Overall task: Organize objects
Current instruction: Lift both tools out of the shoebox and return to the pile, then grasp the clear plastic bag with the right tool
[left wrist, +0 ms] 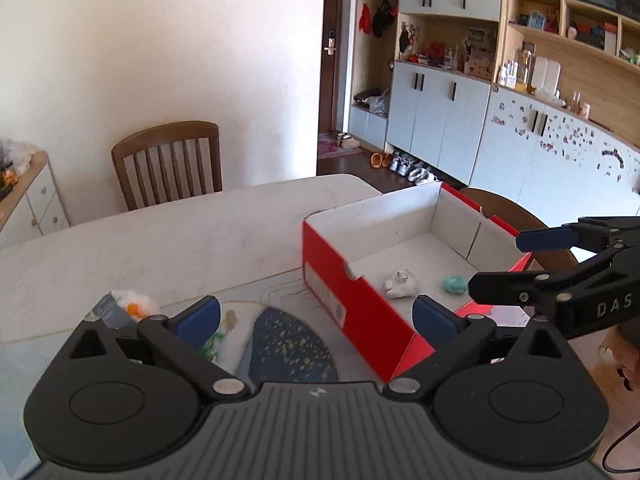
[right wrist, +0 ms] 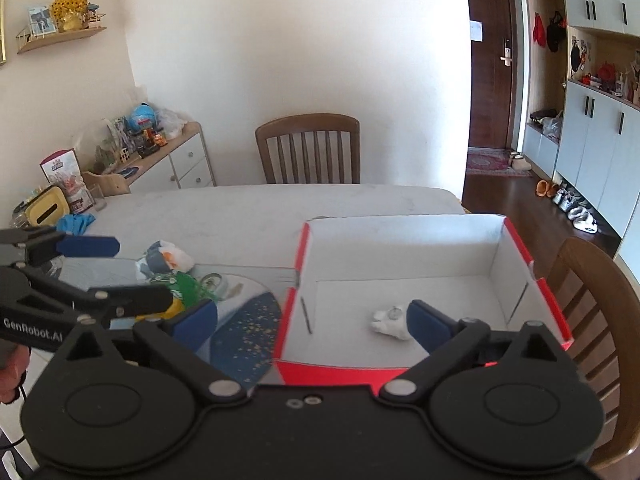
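Observation:
An open red shoebox with a white inside stands on the table; it also shows in the right wrist view. In it lie a white lump and a small teal lump. My left gripper is open and empty, over the box's near left corner. My right gripper is open and empty, over the box's near wall; it shows in the left wrist view at the right. A pile of small objects lies left of the box.
A dark blue speckled mat lies on the table before the box. Wooden chairs stand at the far side and the right. A sideboard with clutter is at the far left.

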`<state>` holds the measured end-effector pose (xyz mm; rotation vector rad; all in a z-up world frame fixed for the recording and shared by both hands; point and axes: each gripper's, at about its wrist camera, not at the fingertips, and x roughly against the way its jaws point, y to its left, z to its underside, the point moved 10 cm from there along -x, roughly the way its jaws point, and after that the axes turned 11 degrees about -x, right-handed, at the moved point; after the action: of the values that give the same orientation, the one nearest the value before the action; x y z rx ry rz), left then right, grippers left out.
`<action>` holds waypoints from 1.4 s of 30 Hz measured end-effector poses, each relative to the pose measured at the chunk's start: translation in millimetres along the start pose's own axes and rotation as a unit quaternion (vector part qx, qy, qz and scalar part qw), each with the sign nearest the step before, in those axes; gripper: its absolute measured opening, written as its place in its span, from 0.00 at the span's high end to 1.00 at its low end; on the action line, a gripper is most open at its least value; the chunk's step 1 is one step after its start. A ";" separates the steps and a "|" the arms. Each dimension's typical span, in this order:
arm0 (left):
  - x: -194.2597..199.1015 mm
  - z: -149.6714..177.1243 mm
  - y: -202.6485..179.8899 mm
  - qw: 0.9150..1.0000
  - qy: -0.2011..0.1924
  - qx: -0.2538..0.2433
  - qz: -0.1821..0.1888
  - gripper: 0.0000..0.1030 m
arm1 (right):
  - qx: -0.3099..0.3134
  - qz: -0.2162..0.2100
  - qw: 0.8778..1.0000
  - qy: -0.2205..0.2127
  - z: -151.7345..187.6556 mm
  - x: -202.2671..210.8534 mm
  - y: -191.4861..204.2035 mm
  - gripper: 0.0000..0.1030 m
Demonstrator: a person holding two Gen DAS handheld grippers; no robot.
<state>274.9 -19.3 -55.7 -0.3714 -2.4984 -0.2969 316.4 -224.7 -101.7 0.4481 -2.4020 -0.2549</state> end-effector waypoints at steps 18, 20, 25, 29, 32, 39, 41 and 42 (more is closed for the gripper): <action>18.1 66.2 71.2 0.999 0.015 0.027 -0.037 0.00 | 0.023 -0.014 0.999 0.034 61.8 -29.6 74.4 0.01; 15.3 75.5 73.8 0.999 0.022 0.032 -0.031 0.00 | 0.024 -0.016 0.999 0.043 69.7 -35.7 81.8 0.01; 7.5 99.8 81.5 0.998 0.037 0.051 -0.014 0.00 | 0.034 -0.020 0.997 0.061 92.0 -51.0 98.4 0.01; -0.9 118.2 90.2 0.996 0.047 0.069 -0.010 0.00 | 0.040 -0.019 0.996 0.079 109.4 -65.0 108.3 0.01; -10.3 130.5 91.8 0.996 0.064 0.055 -0.015 0.00 | 0.045 -0.017 0.995 0.092 119.8 -74.3 113.1 0.01; -31.3 146.6 94.2 0.994 0.084 0.064 0.005 0.00 | 0.068 -0.016 0.990 0.119 140.0 -92.0 125.8 0.02; -36.5 149.7 93.2 0.994 0.090 0.061 0.010 0.00 | 0.069 -0.015 0.990 0.126 144.0 -96.7 128.3 0.02; -38.5 150.4 91.8 0.994 0.092 0.061 0.013 0.00 | 0.070 -0.014 0.989 0.129 146.0 -99.6 130.1 0.02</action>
<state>256.8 103.0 -187.1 -0.3120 -2.3151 -0.1599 259.9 -57.3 -231.8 0.5444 -2.1673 -0.0375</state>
